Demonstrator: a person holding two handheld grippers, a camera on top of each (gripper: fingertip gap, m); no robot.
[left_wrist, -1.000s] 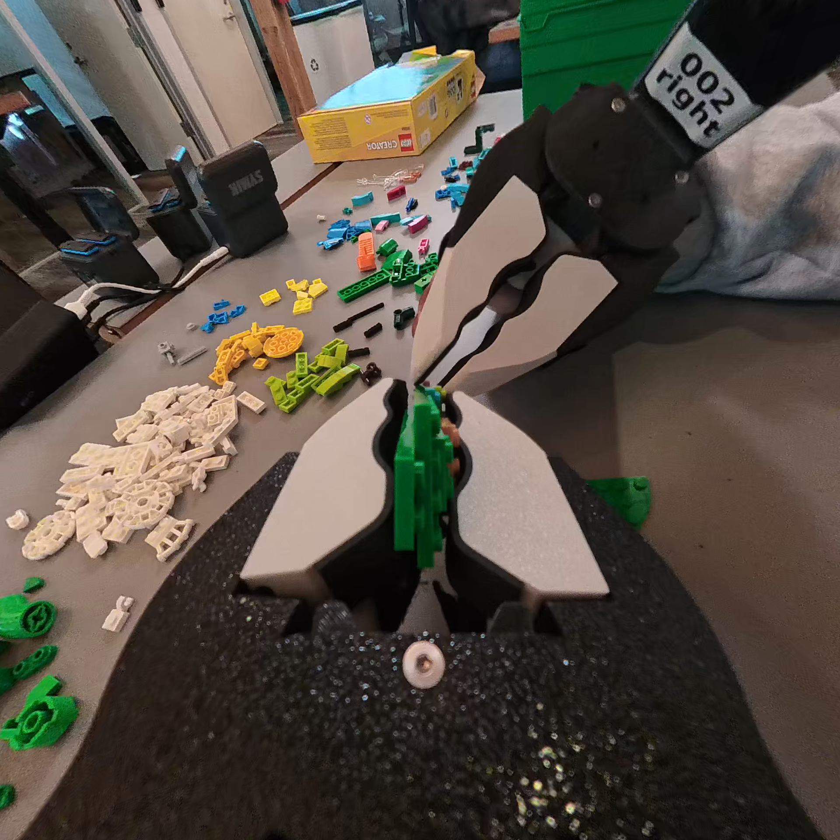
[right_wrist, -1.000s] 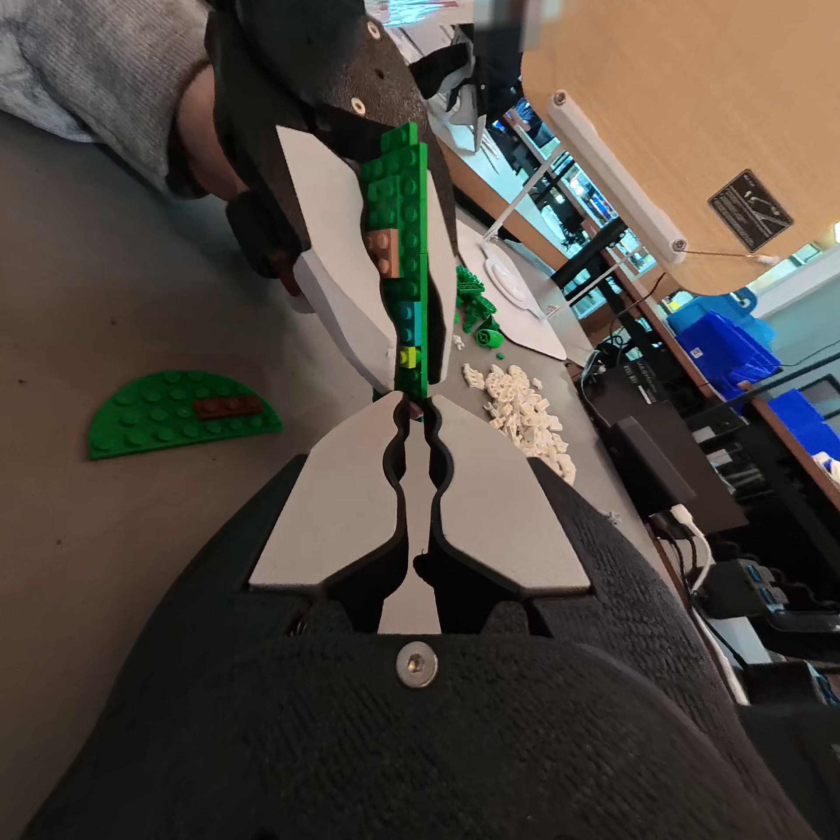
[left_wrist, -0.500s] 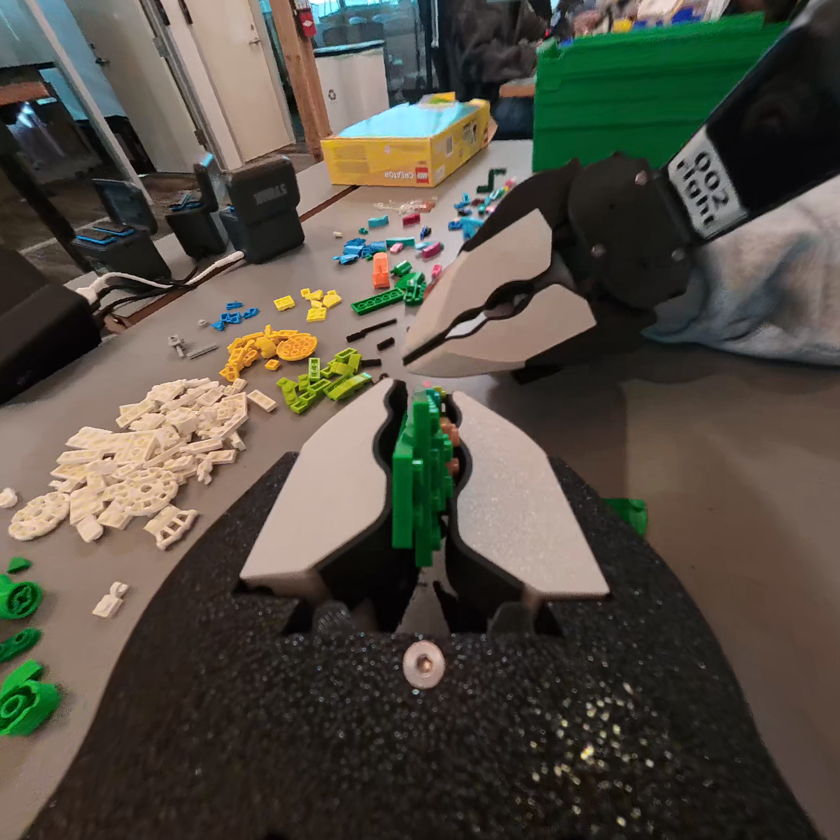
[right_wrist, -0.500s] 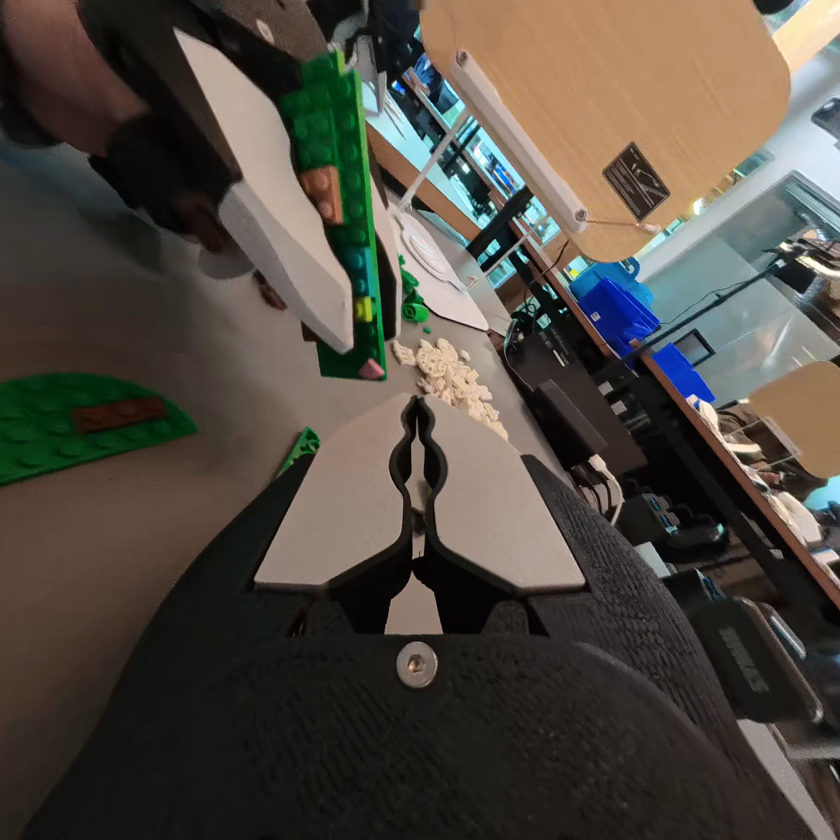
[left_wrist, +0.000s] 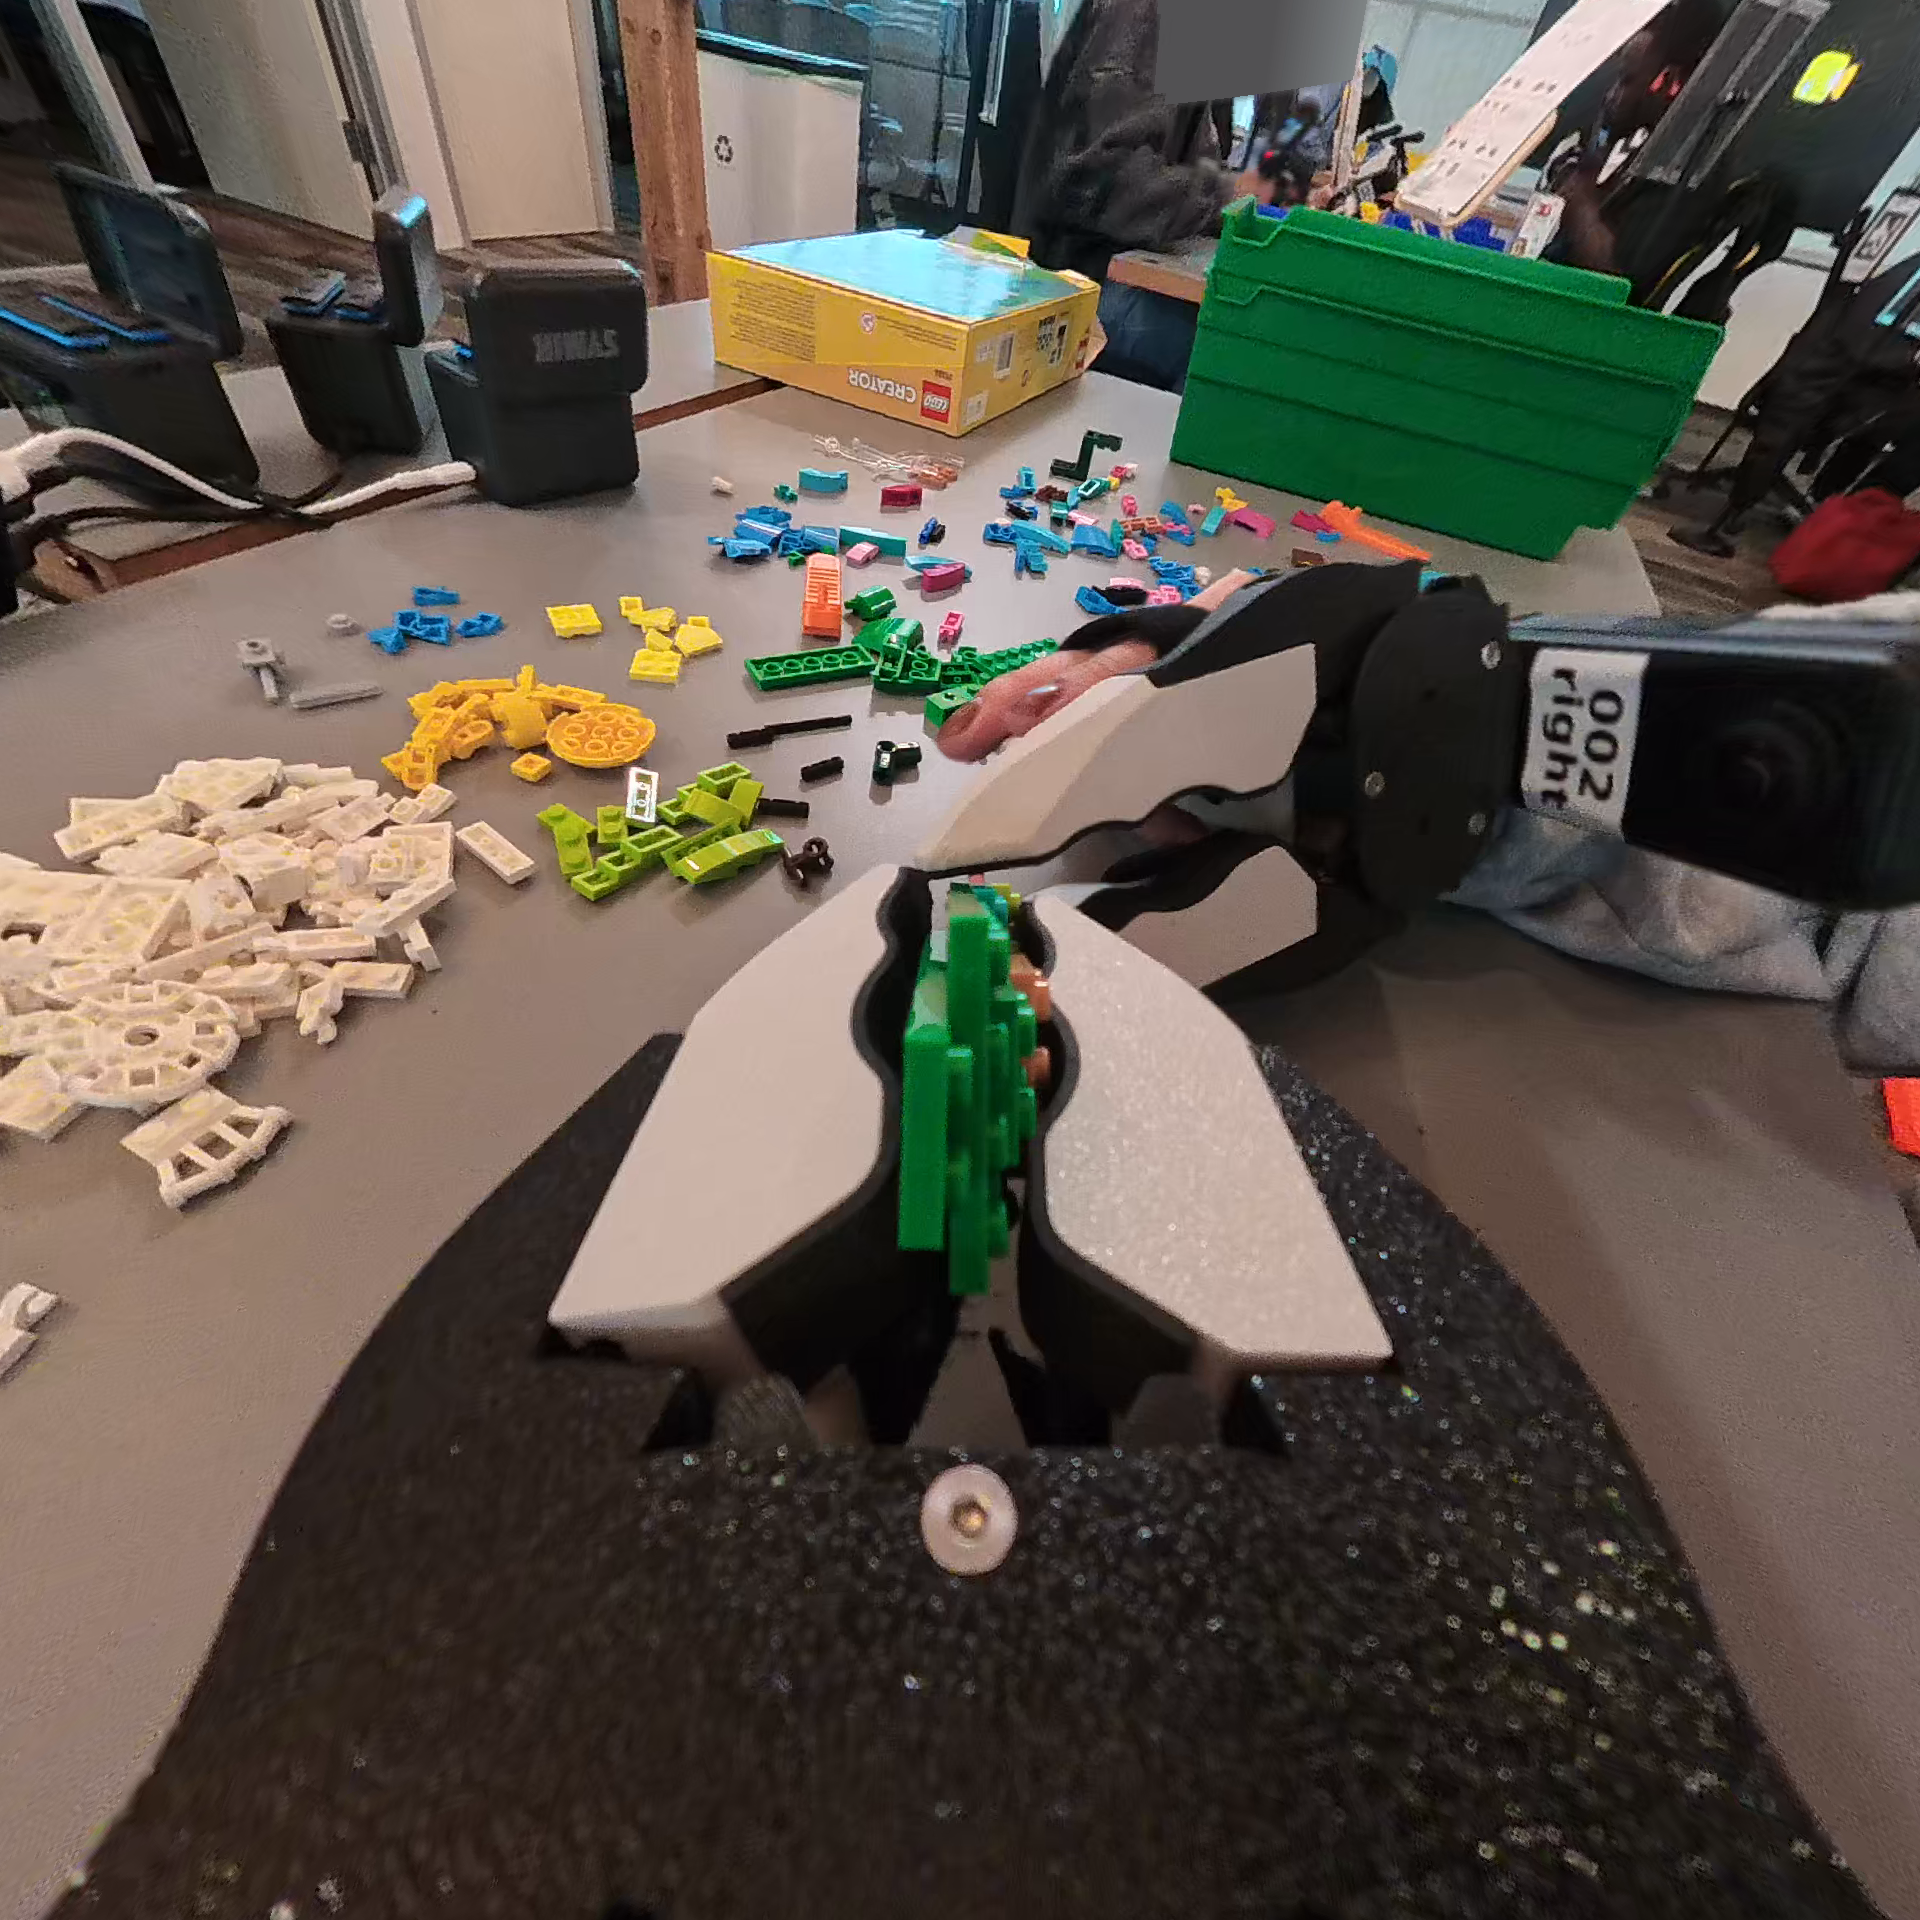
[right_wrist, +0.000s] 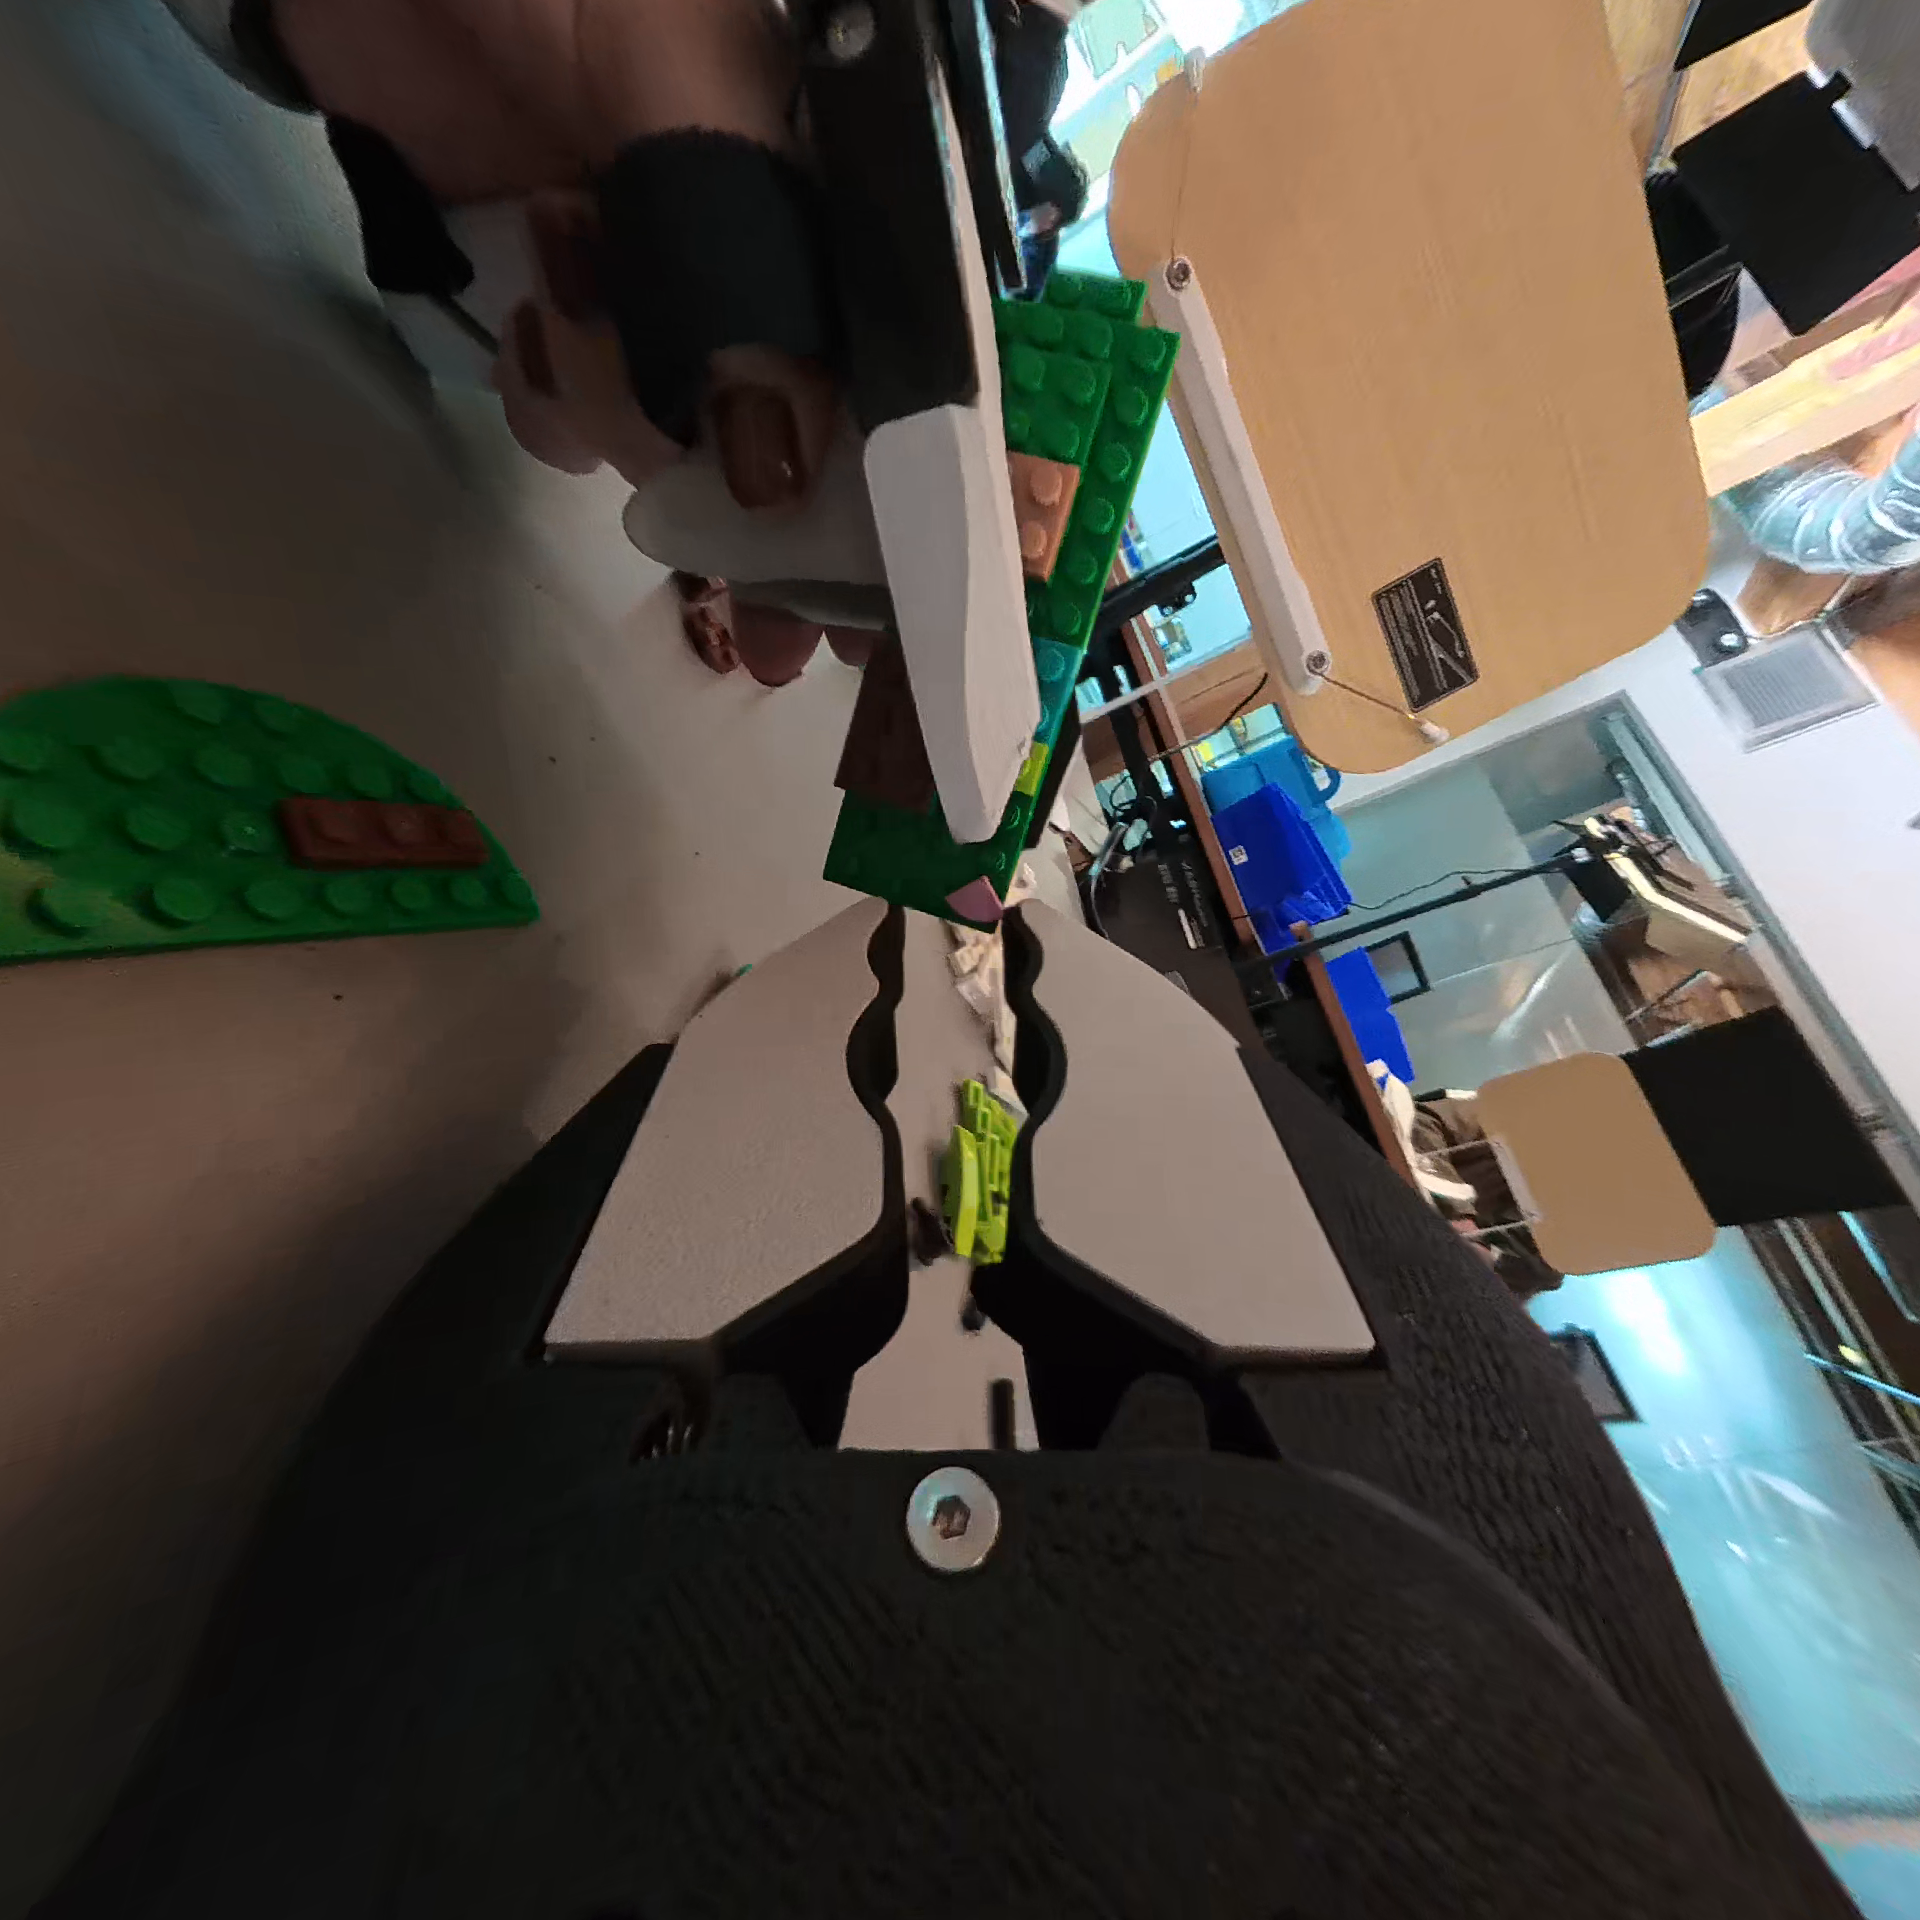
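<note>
Left gripper clamped on green brick assembly, long axis along fingers, far end poking toward right gripper, jaws apart, empty, tips just beside that end.

We count two grippers, one yellow box, one stack of green bins, one green half-round plate, three black chargers.

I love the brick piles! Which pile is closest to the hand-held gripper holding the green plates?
The lime-green pile, just ahead-left of the left hand-held gripper. The white pile sits farther left; the yellow pile lies beyond.
</note>
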